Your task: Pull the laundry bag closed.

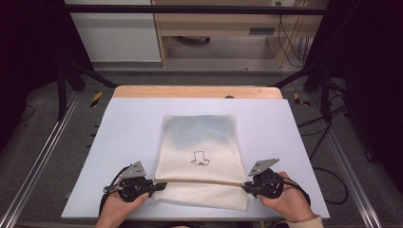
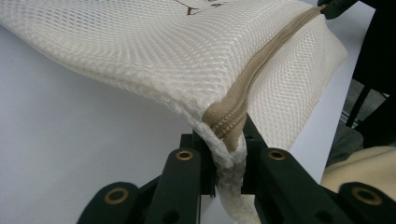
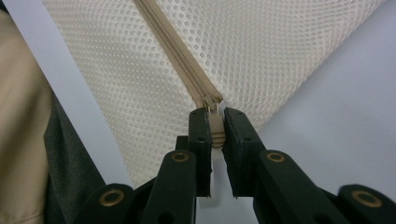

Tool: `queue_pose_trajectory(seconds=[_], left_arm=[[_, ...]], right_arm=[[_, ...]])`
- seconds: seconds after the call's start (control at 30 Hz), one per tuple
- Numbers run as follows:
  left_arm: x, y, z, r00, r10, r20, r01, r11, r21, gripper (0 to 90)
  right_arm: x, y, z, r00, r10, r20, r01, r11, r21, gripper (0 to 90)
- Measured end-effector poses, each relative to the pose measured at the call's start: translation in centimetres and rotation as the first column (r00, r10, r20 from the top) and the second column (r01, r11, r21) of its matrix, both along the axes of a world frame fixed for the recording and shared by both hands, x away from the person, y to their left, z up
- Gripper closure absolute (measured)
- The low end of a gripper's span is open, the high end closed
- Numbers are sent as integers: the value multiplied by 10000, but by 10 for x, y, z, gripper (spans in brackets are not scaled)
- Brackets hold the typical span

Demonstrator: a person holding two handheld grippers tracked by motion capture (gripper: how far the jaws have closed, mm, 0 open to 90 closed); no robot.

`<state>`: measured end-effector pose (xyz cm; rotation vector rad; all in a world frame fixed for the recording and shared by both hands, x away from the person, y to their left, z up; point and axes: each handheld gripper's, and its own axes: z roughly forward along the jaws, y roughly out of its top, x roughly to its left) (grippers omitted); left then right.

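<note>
A cream mesh bag (image 1: 202, 142) with a small black hat print lies flat in the middle of the pale table (image 1: 128, 123). A tan zipper (image 1: 204, 181) runs across it near the front edge. My left gripper (image 1: 157, 185) is shut on the bag's left corner (image 2: 226, 140), pinching the mesh and the zipper's end. At the bag's right edge my right gripper (image 1: 246, 185) is shut on the tan zipper pull (image 3: 215, 130), with the zipper teeth (image 3: 177, 51) running away from the jaws. The zipper looks closed along its whole length.
A wooden strip (image 1: 197, 91) edges the table's far side. Metal rails (image 1: 43, 156) and black frame posts flank the table, and cables lie on the floor at the right. A beige sleeve (image 3: 21, 130) is close beside the right gripper.
</note>
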<state>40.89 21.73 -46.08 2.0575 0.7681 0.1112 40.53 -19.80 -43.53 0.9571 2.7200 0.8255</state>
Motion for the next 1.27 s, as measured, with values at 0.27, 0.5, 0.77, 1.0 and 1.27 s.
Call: queue_pose_trajectory(seconds=[0.27,0.5,0.77,1.0,1.27], left_arm=[[-17,17,18,9869,1246,1020,-1320,9888,692,267],[-7,36,28,9448,2707,1847,-2978,9444,1394,119],[6,71,30,8964,3636,2536,-4181,8836,2109,95],[18,107,24,8602,4359,2647,-4904,8495,1947,64],[27,116,16,8525,4665,2359,-5108,8393,1859,67]], right_arm=[[11,-1,13,9828,-1386,1222,1198,9814,1498,293],[22,-15,24,8975,-3729,2356,3241,9198,2211,128],[28,-45,19,8210,-4991,2772,4482,8642,2285,80],[31,-70,2,7601,-5794,2943,5483,8149,1879,95],[33,-82,-15,7590,-6041,2429,5772,7969,1786,96]])
